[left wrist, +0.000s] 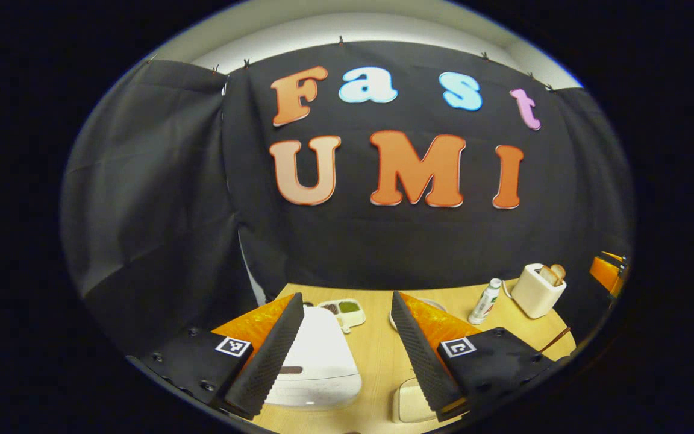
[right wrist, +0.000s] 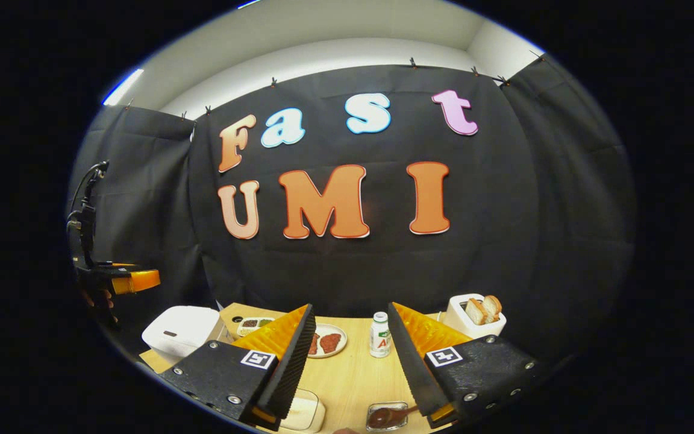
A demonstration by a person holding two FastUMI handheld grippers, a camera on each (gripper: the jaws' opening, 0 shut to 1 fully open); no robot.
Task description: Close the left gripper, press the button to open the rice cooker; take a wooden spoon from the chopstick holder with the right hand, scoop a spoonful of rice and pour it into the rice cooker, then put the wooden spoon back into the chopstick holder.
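The first step is judged to be in hand: the left hand-held gripper (left wrist: 347,343) is held above the table (left wrist: 377,355) with its fingers spread wide and nothing between them, so they must be brought together before any press is made. The rice cooker (left wrist: 320,358), white and with its lid down, lies just under and ahead of that gripper, partly behind its left finger; a dark strip on the cooker's front is taken to be the button area, though it cannot be made out clearly. Once closed, the fingertips should be lowered squarely onto that spot and pushed straight, so the cooker is not shoved across the table. In the right gripper view the rice cooker (right wrist: 179,330) is seen far to the left, with the left hand-held gripper (right wrist: 133,280) held above it. The right hand-held gripper (right wrist: 347,361) is likewise open and empty, well to the right of the cooker; just below it a small clear dish (right wrist: 387,416) with a brown spoon-like thing is seen, but what it is cannot be told.
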